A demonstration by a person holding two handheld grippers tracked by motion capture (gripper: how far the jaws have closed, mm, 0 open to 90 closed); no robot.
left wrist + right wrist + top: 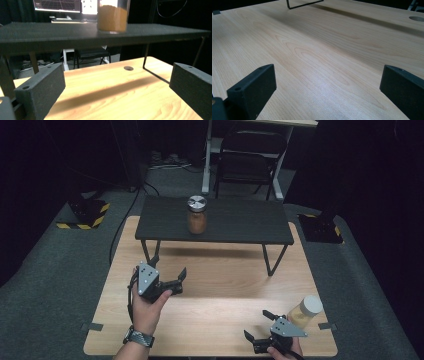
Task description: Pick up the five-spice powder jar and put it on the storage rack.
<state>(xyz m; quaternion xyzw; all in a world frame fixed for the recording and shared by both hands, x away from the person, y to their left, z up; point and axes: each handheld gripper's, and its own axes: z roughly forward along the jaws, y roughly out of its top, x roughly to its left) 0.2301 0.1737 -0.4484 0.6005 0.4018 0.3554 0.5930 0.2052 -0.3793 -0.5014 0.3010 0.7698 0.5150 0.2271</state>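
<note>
A glass jar of brown powder with a silver lid (pixel 197 215) stands on a low black shelf (pixel 240 222) at the back of the wooden table (pixel 220 285). In the left gripper view the jar (pixel 113 15) sits on the shelf (pixel 62 33) straight ahead and above. My left gripper (pixel 170 266) hovers open in front of the shelf, left of centre, its jaws (pixel 117 85) wide apart and holding nothing. My right gripper (pixel 256 323) is open low over the table's front right (pixel 328 82). Just right of it stands a second jar with a white lid and yellowish contents (pixel 306 311).
The shelf's thin wire legs (pixel 267 260) rest on the table, one foot (pixel 304 3) ahead of the right gripper. A cable hole (pixel 416 18) lies in the tabletop. Beyond the table are a folding chair (pixel 250 157), a white desk leg (pixel 207 165) and hazard-striped bases (pixel 87 212).
</note>
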